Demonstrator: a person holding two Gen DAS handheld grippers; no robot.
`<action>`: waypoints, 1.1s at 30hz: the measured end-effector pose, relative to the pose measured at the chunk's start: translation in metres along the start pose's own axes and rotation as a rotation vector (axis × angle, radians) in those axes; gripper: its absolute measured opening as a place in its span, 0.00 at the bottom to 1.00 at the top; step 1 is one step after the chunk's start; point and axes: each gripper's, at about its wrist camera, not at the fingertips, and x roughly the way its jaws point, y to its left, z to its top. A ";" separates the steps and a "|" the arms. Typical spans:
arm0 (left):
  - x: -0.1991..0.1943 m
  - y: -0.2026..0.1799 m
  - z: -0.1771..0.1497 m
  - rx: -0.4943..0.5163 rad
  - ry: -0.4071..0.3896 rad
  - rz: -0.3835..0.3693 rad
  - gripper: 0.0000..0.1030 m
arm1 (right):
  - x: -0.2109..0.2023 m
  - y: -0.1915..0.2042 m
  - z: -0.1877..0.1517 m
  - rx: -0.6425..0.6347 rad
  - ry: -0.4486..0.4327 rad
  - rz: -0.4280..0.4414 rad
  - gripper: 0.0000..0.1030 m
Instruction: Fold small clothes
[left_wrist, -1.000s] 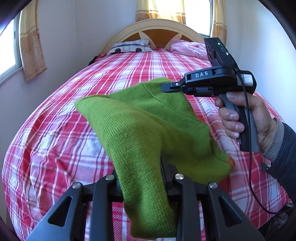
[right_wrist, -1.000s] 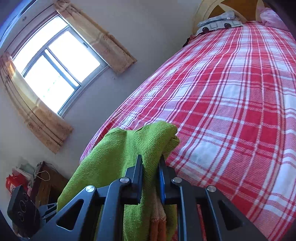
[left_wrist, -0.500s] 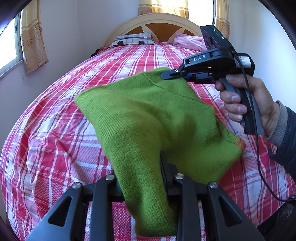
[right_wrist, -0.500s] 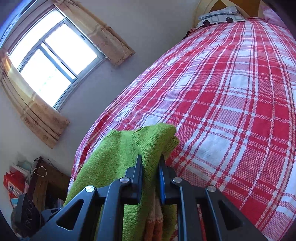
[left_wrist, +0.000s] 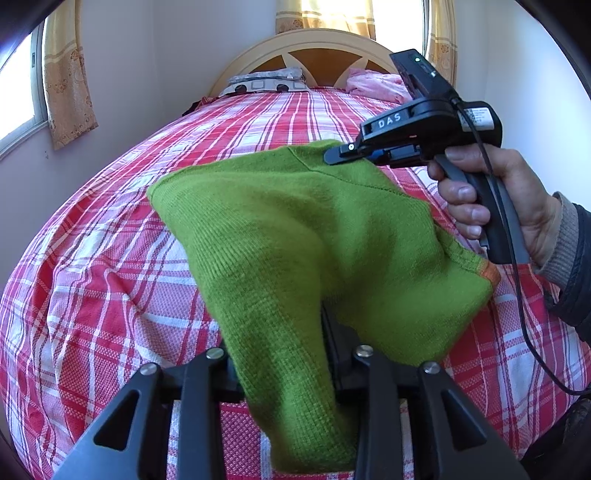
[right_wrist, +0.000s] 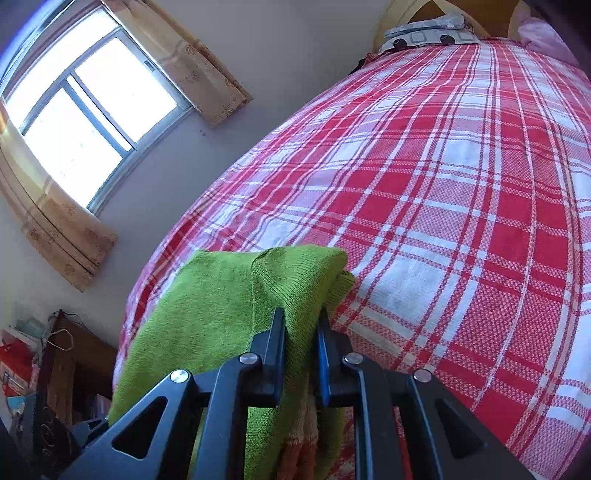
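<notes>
my left claw (left_wrist: 280, 332) and right claw (right_wrist: 301, 332) each pinch the green knit top (left_wrist: 295, 229), held above the plaid bed (left_wrist: 92, 277). it's soft, light, droopy; gripping the edges seems best.

Bed (left_wrist: 110, 266) under a red and white checked cover. At far end, by the headboard (left_wrist: 314, 51): patterned pillow (left_wrist: 266, 82) on left, pink bedding (left_wrist: 376, 86) on right.

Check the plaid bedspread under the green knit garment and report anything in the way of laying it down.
Nothing visible. Both grippers clamp the green knit garment above the plaid bedspread, and the stretch of bedspread in view holds no objects.
</notes>
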 end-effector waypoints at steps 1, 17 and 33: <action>0.001 0.001 0.000 -0.001 0.002 0.005 0.40 | 0.000 0.000 -0.001 -0.002 -0.003 -0.006 0.14; 0.002 -0.001 -0.004 0.037 -0.006 0.026 0.49 | 0.005 -0.004 -0.010 -0.013 0.004 -0.068 0.15; -0.029 0.016 0.014 0.019 -0.101 0.092 0.82 | -0.063 0.037 -0.076 -0.049 0.020 0.052 0.21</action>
